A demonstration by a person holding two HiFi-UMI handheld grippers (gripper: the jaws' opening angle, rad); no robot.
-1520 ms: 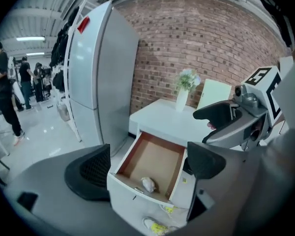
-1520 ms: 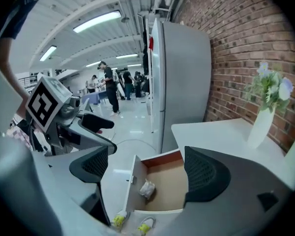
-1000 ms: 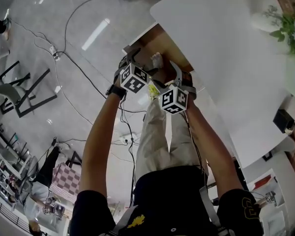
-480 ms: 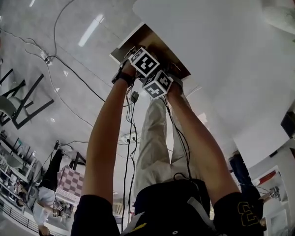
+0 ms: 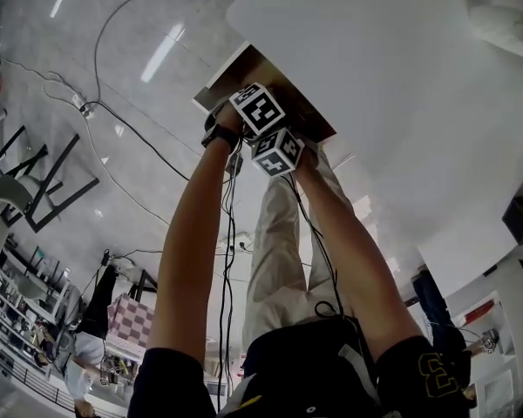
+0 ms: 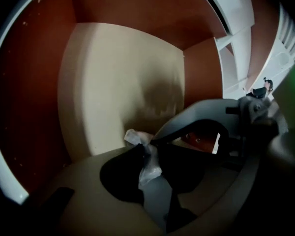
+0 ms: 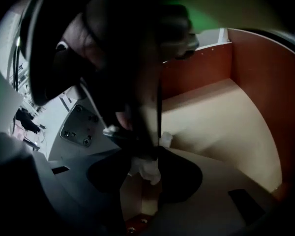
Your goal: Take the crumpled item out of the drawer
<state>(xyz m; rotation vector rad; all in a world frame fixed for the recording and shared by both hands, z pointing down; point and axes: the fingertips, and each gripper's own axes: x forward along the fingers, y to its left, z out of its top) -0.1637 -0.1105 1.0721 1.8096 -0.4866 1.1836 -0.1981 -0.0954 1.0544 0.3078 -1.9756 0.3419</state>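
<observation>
Grasping is in hand: within the drawer (image 6: 118, 77), the crumpled white wad (image 6: 150, 167) is pinched between the jaws of the left gripper (image 6: 146, 150) and right gripper (image 7: 143, 162), which have just been closing. Next, a joint lift clear of the drawer walls is probably called for.

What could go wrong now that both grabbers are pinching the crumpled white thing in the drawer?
The left gripper and right gripper have just been closing their jaws on the crumpled item. They sit close together, so pulling apart might tear it. Each seems to pinch only a thin edge, so it could slip back into the drawer when lifted.
</observation>
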